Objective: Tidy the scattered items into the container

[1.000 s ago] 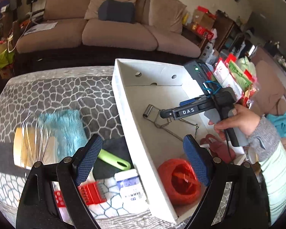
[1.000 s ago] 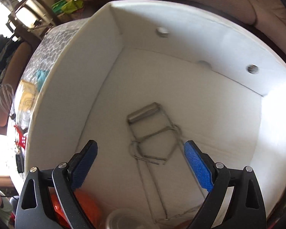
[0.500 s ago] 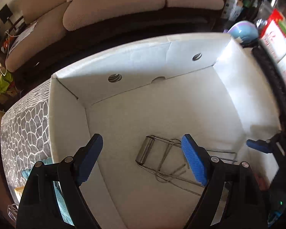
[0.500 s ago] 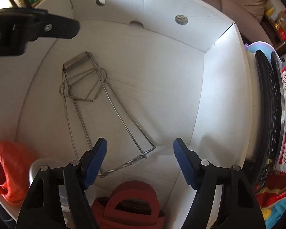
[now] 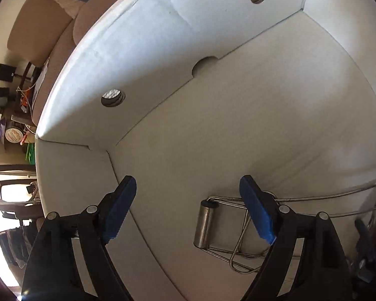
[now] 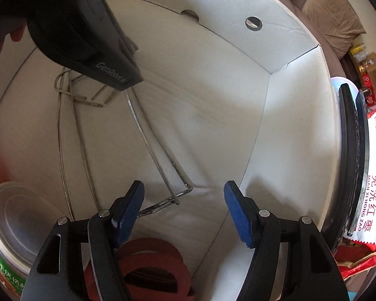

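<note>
Left gripper (image 5: 188, 208): jaws released, above the wire tongs (image 5: 205, 225).
Right gripper (image 6: 184, 208): jaws closing, gripping nothing, the tongs' far tip between them.
Setting: white box (image 6: 295, 130).

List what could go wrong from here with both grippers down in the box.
1. The left gripper sits off-centre on the wire tongs; only one pad is near them, so a close may miss.
2. The right gripper, jaws closing, has only the tongs' bent end nearby; thin wire could slip out.
3. Both grippers crowd the box and could collide.
</note>
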A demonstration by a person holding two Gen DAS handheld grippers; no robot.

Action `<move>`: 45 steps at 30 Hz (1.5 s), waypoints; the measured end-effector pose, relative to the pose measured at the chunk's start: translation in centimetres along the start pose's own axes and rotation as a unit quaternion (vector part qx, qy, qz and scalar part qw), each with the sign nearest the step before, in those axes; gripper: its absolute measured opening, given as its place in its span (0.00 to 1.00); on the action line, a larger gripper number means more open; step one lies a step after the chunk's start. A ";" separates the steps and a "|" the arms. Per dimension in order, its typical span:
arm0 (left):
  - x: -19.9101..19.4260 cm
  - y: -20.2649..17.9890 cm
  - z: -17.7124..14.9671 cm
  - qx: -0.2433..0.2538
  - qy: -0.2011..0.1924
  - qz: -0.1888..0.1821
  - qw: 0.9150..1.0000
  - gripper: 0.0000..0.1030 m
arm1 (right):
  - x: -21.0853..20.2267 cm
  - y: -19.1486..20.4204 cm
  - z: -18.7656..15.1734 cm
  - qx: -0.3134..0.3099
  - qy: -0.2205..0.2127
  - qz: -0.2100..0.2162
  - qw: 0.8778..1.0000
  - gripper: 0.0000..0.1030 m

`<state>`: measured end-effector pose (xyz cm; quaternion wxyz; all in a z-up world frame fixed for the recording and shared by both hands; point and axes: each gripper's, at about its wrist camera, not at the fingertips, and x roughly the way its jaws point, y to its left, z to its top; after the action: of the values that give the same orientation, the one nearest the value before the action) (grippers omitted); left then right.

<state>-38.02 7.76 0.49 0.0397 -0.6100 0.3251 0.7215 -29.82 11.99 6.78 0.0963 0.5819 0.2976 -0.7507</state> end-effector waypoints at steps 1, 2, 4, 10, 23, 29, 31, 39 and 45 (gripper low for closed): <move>0.2 -0.1 -0.4 0.013 0.016 0.004 1.000 0.81 | 0.1 0.1 0.1 -0.007 -0.003 -0.017 1.000 0.64; 0.3 -0.3 -0.9 0.030 0.034 0.012 0.999 0.81 | 0.0 0.1 0.3 -0.012 -0.009 -0.030 0.999 0.64; 0.7 -1.1 -2.2 0.080 0.065 0.035 0.994 0.80 | 0.1 0.1 0.8 -0.024 -0.018 -0.066 0.997 0.65; -2.0 -0.2 -4.4 0.088 0.052 0.048 0.994 0.80 | 0.3 -0.9 2.2 -0.023 -0.041 -0.069 0.997 0.66; -12.7 10.2 -11.9 -0.113 -0.145 -0.182 0.966 0.81 | 2.0 -4.4 2.3 0.105 0.013 0.189 0.976 0.69; -11.7 12.4 -16.5 -0.125 -0.151 -0.190 0.962 0.81 | 1.4 -3.9 3.8 0.117 0.003 0.241 0.963 0.67; -11.1 12.8 -17.0 -0.124 -0.150 -0.186 0.963 0.81 | 1.3 -3.4 4.6 0.106 0.004 0.230 0.967 0.68; -9.9 12.9 -18.2 -0.135 -0.157 -0.204 0.957 0.81 | 1.3 -3.4 6.1 0.085 0.019 0.228 0.970 0.69; -12.1 14.5 -22.3 -0.172 -0.203 -0.214 0.940 0.81 | -2.5 -7.9 5.0 0.143 -0.052 0.215 0.965 0.70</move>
<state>-22.53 -11.08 16.60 0.1528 -0.5036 0.0424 0.8492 -37.02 15.07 12.46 0.1868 0.6002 0.0496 -0.7761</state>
